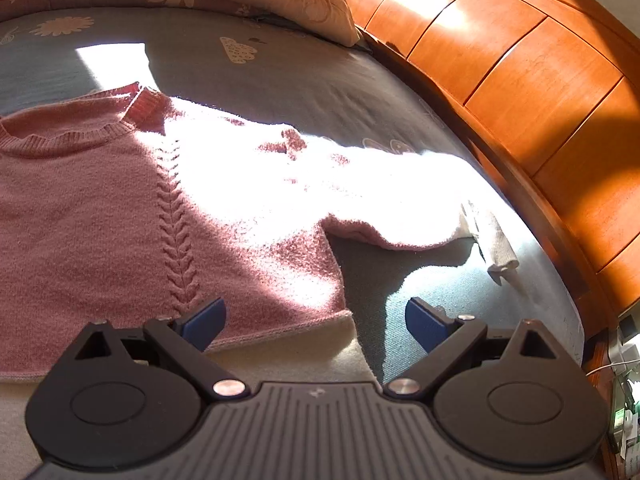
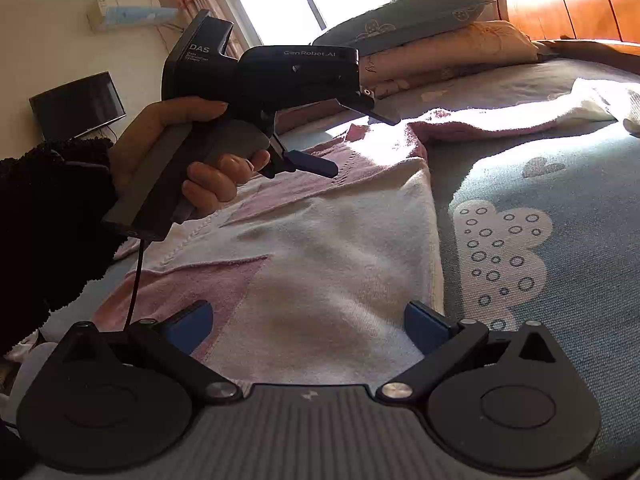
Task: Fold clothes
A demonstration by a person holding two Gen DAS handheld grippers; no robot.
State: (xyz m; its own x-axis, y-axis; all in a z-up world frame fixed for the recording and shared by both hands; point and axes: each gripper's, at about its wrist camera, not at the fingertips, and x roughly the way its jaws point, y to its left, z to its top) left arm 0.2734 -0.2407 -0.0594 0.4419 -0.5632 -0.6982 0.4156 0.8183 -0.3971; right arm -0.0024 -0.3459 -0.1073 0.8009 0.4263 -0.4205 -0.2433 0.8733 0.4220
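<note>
Under glare: sweater (image 1: 100, 208) sleeve (image 1: 380, 200) washed-out

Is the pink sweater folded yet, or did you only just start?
Only just started. Done: the pink sweater lies spread flat on the bed. In hand: nothing; the left gripper and right gripper are both open above it. Left: its sleeve lies stretched out sideways, and no fold shows.

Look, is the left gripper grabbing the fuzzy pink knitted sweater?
No, the left gripper is open, its blue fingers spread wide above the hem of the pink knitted sweater, holding nothing.
</note>
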